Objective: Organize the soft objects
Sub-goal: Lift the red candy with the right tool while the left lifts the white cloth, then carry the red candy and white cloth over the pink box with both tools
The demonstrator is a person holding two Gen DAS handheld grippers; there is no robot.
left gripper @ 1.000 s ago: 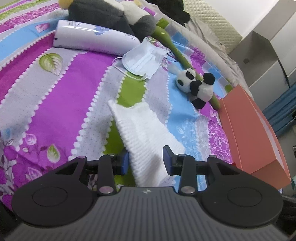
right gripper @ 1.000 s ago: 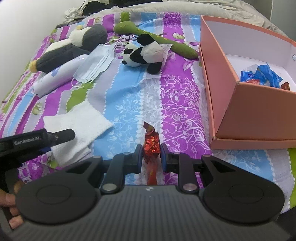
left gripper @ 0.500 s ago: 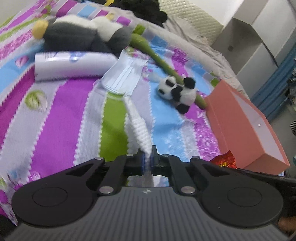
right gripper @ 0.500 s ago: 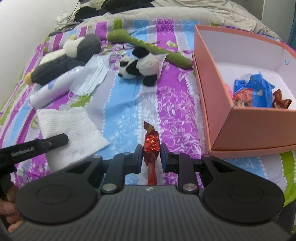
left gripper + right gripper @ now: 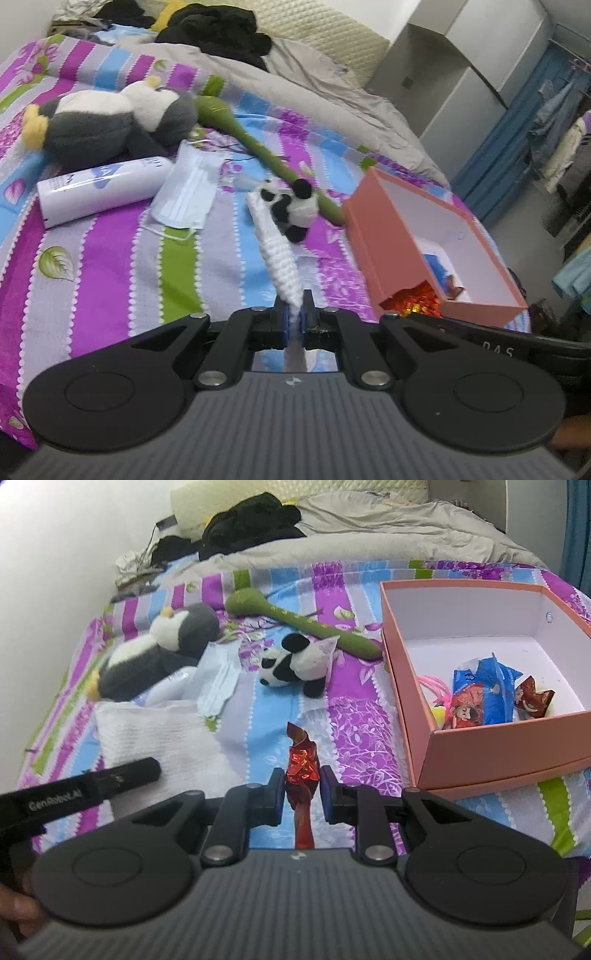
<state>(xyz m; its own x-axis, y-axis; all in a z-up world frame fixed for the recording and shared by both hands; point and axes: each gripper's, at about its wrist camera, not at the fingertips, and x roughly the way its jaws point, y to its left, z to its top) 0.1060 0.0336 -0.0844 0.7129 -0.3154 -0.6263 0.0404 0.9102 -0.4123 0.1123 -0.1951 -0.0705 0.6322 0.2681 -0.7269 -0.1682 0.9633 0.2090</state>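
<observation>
Tongs on the left are pinching a white knitted cloth tight between nearly closed pads, the cloth trailing forward toward the panda plush ahead. Right tongs are gripping a red foil wrapper, narrowly parted around it, with the pink box sitting ahead to their right.

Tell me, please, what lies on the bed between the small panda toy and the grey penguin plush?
In the right wrist view, a pale blue face mask lies between the small panda toy and the grey penguin plush, by the penguin.
</observation>
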